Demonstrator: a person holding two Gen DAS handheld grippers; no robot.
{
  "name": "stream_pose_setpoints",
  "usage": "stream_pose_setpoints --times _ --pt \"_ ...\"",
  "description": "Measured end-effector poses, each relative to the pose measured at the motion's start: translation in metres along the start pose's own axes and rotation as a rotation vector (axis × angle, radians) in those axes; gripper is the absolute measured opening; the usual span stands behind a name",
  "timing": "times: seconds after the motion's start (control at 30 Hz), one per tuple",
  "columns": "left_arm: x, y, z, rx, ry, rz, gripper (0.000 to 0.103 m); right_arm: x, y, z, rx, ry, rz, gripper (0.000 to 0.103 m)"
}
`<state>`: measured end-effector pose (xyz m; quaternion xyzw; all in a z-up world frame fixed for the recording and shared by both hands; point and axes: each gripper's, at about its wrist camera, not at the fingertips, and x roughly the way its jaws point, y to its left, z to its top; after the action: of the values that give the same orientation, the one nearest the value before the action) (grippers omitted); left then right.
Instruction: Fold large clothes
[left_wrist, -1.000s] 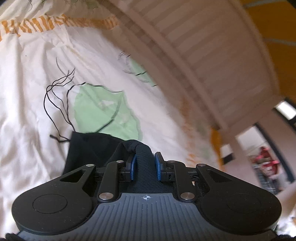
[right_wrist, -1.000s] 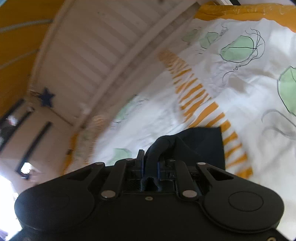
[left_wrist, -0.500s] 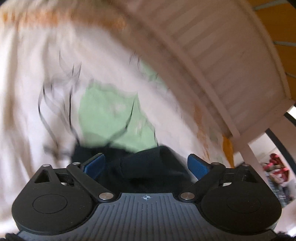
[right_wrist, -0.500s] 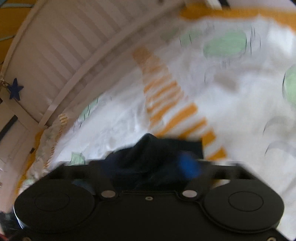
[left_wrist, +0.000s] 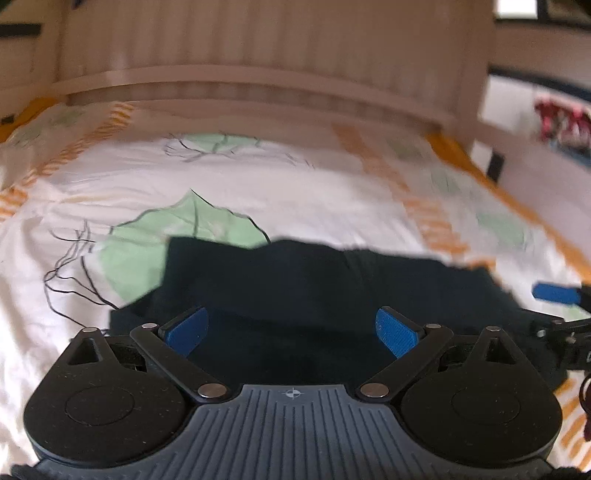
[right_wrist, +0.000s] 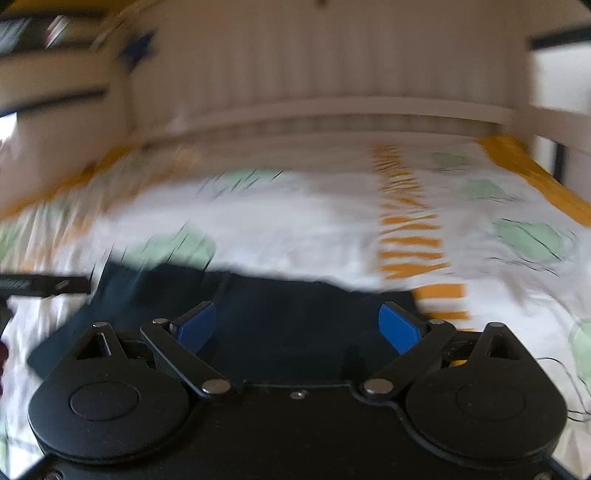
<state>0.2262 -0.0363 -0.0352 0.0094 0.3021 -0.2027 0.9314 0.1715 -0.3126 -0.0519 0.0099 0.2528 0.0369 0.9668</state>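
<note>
Left wrist view, as we find it: our left gripper (left_wrist: 291, 328), blue pads spread wide, nothing pinched. Dark garment (left_wrist: 314, 280) lying flat just ahead of and beneath the pads. Bedspread (left_wrist: 314, 199), white with green leaves and orange stripes, beyond and to both sides. White slatted headboard (left_wrist: 273, 48) farthest ahead. Our right gripper (left_wrist: 557, 295) at the right edge, one blue pad showing.

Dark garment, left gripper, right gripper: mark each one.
dark garment (left_wrist: 314, 280): left wrist view, flat middle of the cloth.
left gripper (left_wrist: 291, 328): left wrist view, gap midway between blue pads.
right gripper (right_wrist: 299, 326): right wrist view, gap midway between blue pads.
</note>
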Motion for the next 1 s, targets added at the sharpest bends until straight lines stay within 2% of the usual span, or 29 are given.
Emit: stream_pose_setpoints --times 0.1,0.2,0.27,0.33,0.6,0.83,1.0 --pt "0.023 0.003 -0.006 0.010 0.051 0.045 0.099 0.017 0.013 -0.007 -0.031 0.054 -0.003 0.096" --pt "0.046 0.016 -0.017 -0.003 0.120 0.108 0.101 0.039 0.010 -0.013 -0.003 0.126 -0.032 0.095" --pt "0.057 0.026 -0.024 -0.026 0.131 0.103 0.103 0.056 0.001 -0.016 0.036 0.179 -0.072 0.096" --pt "0.061 0.033 -0.029 -0.057 0.118 0.092 0.103 0.068 -0.009 -0.021 0.075 0.200 -0.086 0.101" --pt "0.059 0.026 -0.037 -0.040 0.066 0.124 0.103 0.095 -0.015 -0.013 0.047 0.239 -0.123 0.101" --pt "0.062 0.023 -0.035 -0.036 0.072 0.128 0.103 0.117 -0.015 -0.001 0.044 0.309 -0.162 0.103" --pt "0.063 0.020 -0.036 -0.031 0.066 0.139 0.103 0.121 -0.014 -0.007 0.012 0.267 -0.157 0.103"
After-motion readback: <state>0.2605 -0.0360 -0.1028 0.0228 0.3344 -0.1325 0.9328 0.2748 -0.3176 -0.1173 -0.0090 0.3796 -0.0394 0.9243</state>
